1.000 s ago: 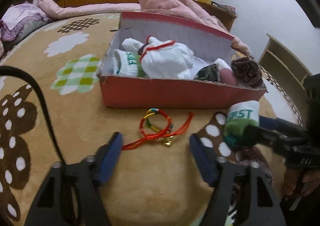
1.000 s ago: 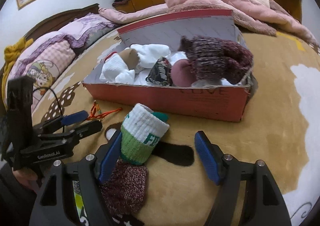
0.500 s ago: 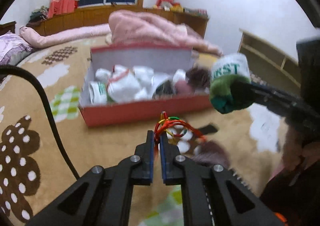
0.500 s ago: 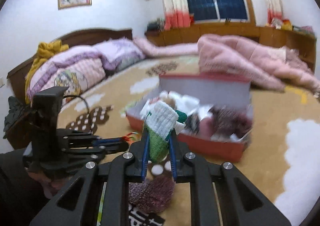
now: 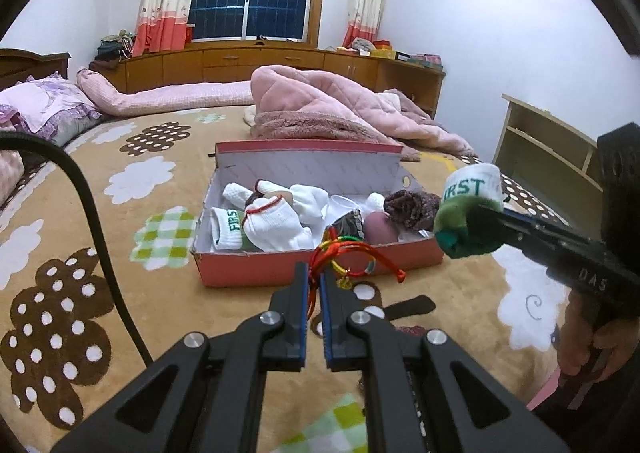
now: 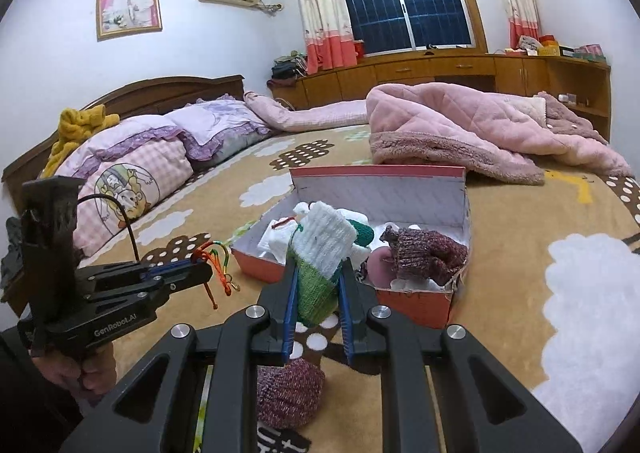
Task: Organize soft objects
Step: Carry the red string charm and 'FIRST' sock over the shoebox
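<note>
Both up over the bed: left hand-held gripper [image 5: 314,285] pinches the limp colored cord [image 5: 348,249] tight, right hand-held gripper [image 6: 318,293] squeezes the squashy rolled sock [image 6: 320,253] mid-body, light, near the red box [image 6: 416,305].

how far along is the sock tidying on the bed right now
Done: the red box already holds several white socks and a maroon knit piece. In hand: the left gripper is shut on the red cord bracelet, and the right gripper is shut on the green and white sock, both lifted near the box. Left: both held items to place, plus a maroon sock on the blanket.
</note>
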Demonstrator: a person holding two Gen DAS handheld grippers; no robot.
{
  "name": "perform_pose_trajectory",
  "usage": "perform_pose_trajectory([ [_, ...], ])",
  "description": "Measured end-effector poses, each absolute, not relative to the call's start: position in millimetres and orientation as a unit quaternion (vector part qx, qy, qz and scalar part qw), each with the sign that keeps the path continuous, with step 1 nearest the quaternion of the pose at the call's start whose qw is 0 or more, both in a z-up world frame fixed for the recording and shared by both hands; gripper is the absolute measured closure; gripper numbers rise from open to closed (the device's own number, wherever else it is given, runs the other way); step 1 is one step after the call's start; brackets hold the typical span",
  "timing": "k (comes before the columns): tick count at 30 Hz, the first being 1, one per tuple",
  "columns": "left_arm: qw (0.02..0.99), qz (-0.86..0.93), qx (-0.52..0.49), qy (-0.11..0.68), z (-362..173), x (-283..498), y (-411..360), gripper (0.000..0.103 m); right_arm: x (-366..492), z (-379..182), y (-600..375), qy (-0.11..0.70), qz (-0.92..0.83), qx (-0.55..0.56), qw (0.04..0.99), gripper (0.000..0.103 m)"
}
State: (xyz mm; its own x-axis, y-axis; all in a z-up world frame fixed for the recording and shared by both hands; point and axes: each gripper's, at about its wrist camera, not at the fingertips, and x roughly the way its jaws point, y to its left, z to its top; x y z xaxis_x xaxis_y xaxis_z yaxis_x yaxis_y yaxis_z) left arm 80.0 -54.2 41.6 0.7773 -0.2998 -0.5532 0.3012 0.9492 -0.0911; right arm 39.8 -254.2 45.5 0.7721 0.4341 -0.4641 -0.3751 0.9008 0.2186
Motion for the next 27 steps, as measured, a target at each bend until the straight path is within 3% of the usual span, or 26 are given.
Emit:
perform_pose_trajectory([
  [27, 0.949, -0.11, -0.042, 0.292, 37.4, 140.7, -42.3, 0.098, 86.9, 25.1, -232.6, 0.27, 0.157, -0.001, 0.95, 0.084],
])
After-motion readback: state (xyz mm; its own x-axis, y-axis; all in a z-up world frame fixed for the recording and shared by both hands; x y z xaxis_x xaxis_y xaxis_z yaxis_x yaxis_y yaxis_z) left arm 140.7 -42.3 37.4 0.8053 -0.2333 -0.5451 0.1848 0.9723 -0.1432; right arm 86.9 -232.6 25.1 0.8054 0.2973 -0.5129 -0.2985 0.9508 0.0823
